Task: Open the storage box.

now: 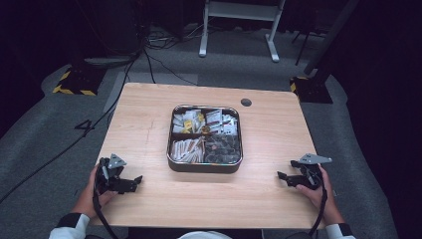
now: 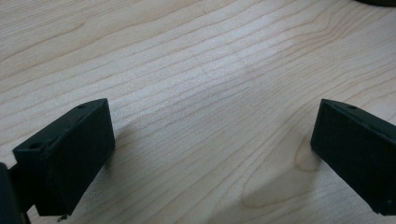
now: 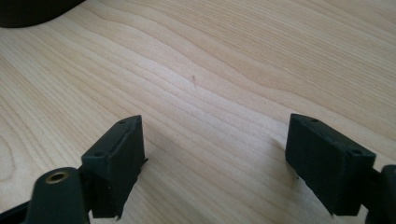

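Observation:
A square metal tray [image 1: 172, 133] with four compartments sits at the middle of the wooden table [image 1: 268, 134]. Its sections hold several white and yellow packets, brown sticks and dark pieces. My left gripper [image 1: 133, 182] rests low on the table near the front left corner, held in a hand, its jaws spread wide over bare wood [image 2: 212, 140]. My right gripper [image 1: 283, 178] sits at the front right, also open with only wood between its jaws [image 3: 215, 154]. Both point inward toward the tray and stand well apart from it.
A small dark round cap [image 1: 246, 102] is set into the tabletop behind the tray. Beyond the table lie grey floor, cables [image 1: 149, 59] and a white stand's legs [image 1: 239, 30]. Dark curtains close the sides.

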### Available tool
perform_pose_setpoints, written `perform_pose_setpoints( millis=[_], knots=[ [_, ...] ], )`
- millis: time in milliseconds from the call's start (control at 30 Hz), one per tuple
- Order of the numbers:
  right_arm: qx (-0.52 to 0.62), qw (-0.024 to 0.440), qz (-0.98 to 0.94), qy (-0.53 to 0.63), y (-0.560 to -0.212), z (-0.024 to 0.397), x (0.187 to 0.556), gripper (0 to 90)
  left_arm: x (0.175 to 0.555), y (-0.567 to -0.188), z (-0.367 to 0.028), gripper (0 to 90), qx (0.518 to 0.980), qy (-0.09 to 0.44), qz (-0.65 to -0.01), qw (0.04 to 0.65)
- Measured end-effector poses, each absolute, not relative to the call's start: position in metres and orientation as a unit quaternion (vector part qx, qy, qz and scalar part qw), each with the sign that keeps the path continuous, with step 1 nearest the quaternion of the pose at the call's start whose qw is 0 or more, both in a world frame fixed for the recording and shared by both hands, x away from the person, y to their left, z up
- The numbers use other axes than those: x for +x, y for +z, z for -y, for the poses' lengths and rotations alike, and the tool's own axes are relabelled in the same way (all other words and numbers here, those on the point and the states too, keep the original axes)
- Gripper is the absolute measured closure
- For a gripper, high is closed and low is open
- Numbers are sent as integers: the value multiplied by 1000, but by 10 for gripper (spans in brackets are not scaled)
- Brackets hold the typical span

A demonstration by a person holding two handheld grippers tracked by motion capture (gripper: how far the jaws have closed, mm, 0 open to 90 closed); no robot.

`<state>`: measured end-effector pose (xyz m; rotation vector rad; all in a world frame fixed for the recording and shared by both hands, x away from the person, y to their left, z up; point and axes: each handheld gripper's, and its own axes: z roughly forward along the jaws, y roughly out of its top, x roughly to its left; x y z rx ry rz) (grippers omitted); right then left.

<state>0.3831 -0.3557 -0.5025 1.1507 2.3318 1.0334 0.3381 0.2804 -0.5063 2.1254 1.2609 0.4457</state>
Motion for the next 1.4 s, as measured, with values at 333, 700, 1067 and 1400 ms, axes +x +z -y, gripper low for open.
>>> perform_pose_setpoints(
  millis=[333, 700, 1067, 1400],
  knots=[
    [412, 186, -817, 359, -504, 355, 382, 193, 339, -506, -281, 0, 806, 167, -475, 311],
    [415, 186, -817, 354, -504, 356, 384, 153, 338, -506, -280, 0, 803, 170, -480, 309],
    [411, 180, -823, 347, -502, 359, 386, 154, 337, -506, -280, 1, 802, 171, -481, 310],
    [399, 177, -826, 356, -496, 356, 389, 195, 340, -507, -284, 1, 811, 166, -466, 313]
  ],
)
